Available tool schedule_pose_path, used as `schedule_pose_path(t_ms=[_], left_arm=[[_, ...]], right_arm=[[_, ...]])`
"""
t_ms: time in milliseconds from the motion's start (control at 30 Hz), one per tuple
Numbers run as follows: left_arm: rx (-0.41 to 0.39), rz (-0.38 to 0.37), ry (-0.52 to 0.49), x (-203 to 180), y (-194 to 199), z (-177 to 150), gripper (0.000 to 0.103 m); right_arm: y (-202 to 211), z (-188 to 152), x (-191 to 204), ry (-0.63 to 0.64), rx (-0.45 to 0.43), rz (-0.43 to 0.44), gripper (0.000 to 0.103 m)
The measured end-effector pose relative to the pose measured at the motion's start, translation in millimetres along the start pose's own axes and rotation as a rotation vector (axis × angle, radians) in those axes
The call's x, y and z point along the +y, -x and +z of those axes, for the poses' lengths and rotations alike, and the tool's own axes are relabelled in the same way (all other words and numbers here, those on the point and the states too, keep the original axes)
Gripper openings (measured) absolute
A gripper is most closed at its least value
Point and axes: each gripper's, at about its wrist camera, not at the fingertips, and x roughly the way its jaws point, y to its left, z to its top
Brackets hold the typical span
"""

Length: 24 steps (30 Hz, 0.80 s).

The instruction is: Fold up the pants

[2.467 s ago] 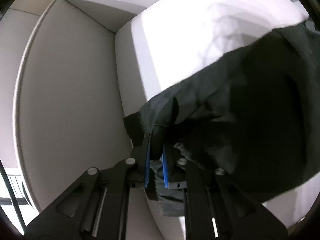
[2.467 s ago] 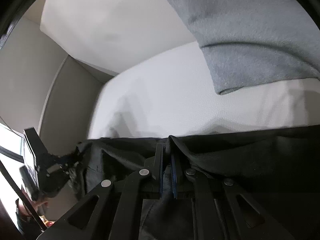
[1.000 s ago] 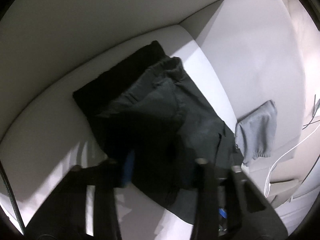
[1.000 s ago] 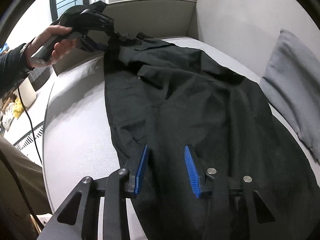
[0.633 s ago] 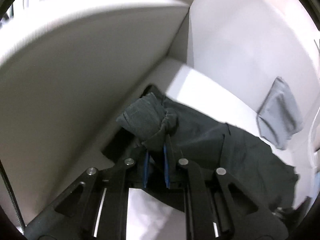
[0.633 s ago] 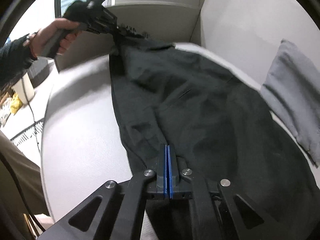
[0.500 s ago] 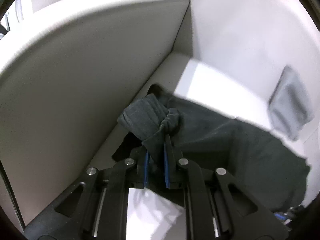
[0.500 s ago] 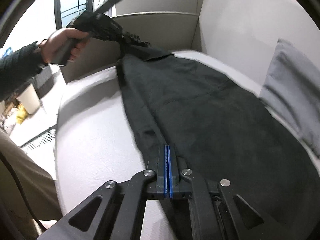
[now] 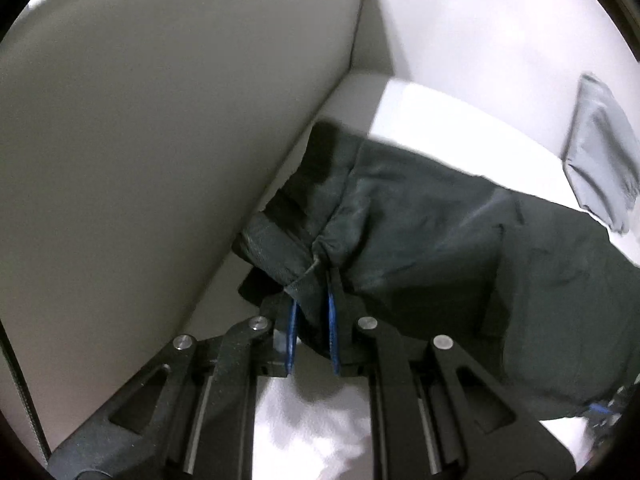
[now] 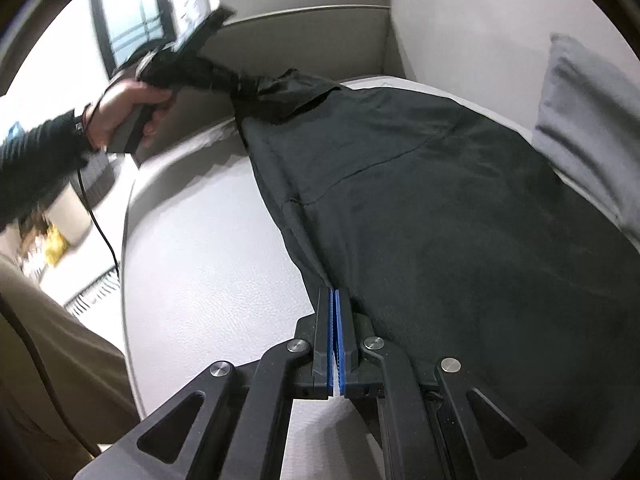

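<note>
- Dark pants lie spread on a white sofa seat, filling the centre and right of the right wrist view.
- Their long axis runs from the upper left of that frame, by the sofa arm, down to the lower centre.
- The right gripper, bottom centre, is pressed together on the near edge of the cloth.
- The left gripper is clamped on a bunched end of the pants; in the right wrist view it sits upper left, held in a hand.
- A grey cushion rests at the right edge, just beside the pants.
- Each gripper holds one end, so the fold likely carries one end along that axis to the other.
</note>
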Motion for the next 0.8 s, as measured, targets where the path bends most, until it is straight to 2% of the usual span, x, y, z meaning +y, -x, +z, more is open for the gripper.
schedule_pose_path(t_ms=[167,233,300,367,400,533,567,600,667,700,733,800], left_arm=[[0.005,0.041,-0.057,-13.4,-1.6,-2.5,0.014],[0.016,0.042,-0.044,-17.5,8.4,0.1,0.020],[-0.034,0.022,-0.015,-14.9,31.2,5.3,0.036],[-0.087,0.015,0.012,-10.2,50.2,2.0,0.082],[-0.123,0.023,0.028,-9.0,60.0,-2.4,0.086],[-0.174,0.027,0.044,3.4,66.0,-13.8,0.086],[-0.181,0.037,0.032,7.1,58.3,-10.6,0.082],[-0.160,0.051,0.018,9.7,50.2,-11.0,0.074],[-0.058,0.068,0.016,21.0,30.9,-13.7,0.033],[-0.019,0.037,0.052,28.5,21.0,-12.2,0.027],[-0.019,0.020,0.078,30.4,15.3,-10.9,0.025],[-0.099,0.024,0.060,24.2,18.5,-6.6,0.019]], right_arm=[[-4.3,-0.5,-4.7,-0.029,0.009,0.006,0.001],[-3.9,-0.2,-9.6,-0.064,0.011,0.026,0.002],[-1.5,0.2,-12.0,-0.092,0.002,0.038,0.007],[2.5,1.1,-9.9,-0.107,-0.010,0.035,0.019],[6.9,2.6,-7.0,-0.108,-0.024,0.028,0.028],[26.7,14.5,-1.6,-0.122,-0.122,0.076,0.034],[26.3,17.8,-0.9,-0.122,-0.121,0.072,0.034],[21.7,20.8,0.7,-0.116,-0.098,0.054,0.035],[7.5,21.8,1.9,-0.097,-0.035,0.008,0.034],[2.8,20.0,2.1,-0.095,-0.020,-0.009,0.034],[-2.0,18.5,0.6,-0.098,-0.008,-0.021,0.034],[-6.6,14.0,-5.3,-0.136,-0.014,-0.020,0.034]])
